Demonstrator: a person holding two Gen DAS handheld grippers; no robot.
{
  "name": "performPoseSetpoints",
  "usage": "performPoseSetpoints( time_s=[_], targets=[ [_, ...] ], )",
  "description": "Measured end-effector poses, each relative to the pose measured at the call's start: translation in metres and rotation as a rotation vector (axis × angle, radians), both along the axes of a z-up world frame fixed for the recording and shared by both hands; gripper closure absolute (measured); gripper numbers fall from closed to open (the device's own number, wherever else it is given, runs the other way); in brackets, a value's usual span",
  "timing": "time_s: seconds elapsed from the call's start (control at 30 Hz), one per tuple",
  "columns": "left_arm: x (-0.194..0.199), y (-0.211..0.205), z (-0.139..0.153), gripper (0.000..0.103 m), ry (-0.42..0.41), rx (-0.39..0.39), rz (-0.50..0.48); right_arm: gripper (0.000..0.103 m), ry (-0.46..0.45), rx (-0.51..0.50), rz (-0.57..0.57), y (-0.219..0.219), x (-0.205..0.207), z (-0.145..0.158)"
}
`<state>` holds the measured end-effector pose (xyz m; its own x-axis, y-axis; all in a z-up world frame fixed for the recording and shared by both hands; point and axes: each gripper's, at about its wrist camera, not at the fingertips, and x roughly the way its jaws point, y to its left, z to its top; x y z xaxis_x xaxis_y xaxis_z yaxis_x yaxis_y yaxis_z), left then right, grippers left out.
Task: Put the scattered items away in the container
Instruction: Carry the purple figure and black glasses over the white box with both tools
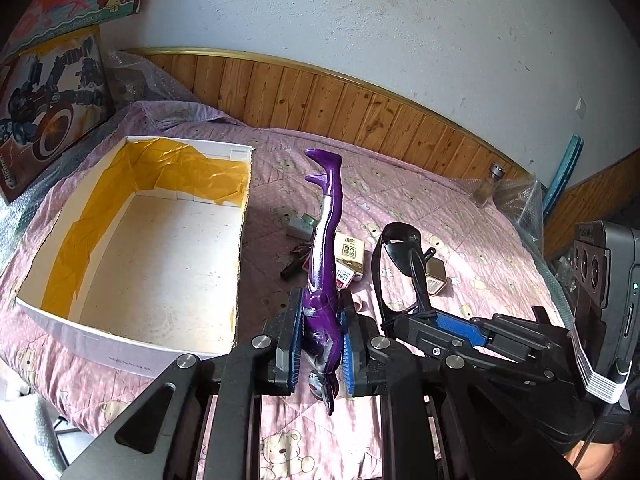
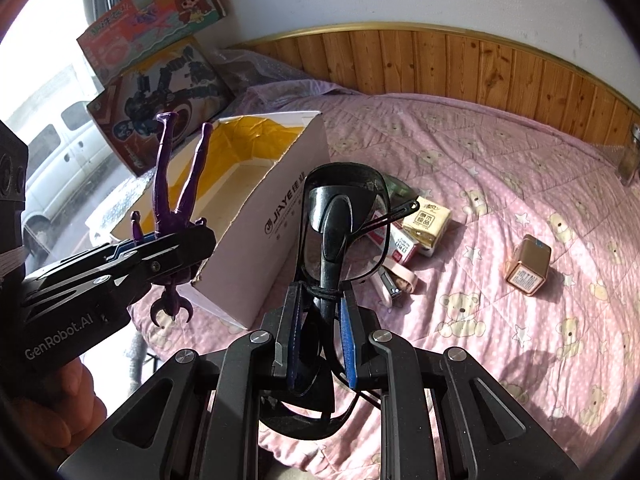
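Altogether 1 figure (image 1: 326,248), 1 sunglasses (image 2: 340,224).

the purple figure's (image 1: 326,264) head end is partly hidden between the left gripper's pads (image 1: 295,344); the sunglasses' (image 2: 344,216) folded arms vanish behind the right gripper's pads (image 2: 347,330); print on the small packets (image 2: 426,222) is too small to read; the dark bits (image 1: 296,258) beside the box (image 1: 92,332) are too blurred to name; the glass bottle (image 2: 629,156) is cut by the right wrist view's edge
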<state>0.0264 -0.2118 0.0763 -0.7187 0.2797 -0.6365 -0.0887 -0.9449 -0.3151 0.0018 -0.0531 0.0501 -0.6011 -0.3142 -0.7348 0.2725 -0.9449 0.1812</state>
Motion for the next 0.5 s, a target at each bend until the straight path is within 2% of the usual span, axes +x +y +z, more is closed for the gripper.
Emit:
performPoseSetpoints(
  time_s=[0.5],
  targets=[
    [-0.024, -0.03, 0.007, 0.086, -0.013, 0.089, 0.021, 0.085, -0.008, 0.002, 0.056, -0.032, -0.032, 0.014]
  ],
)
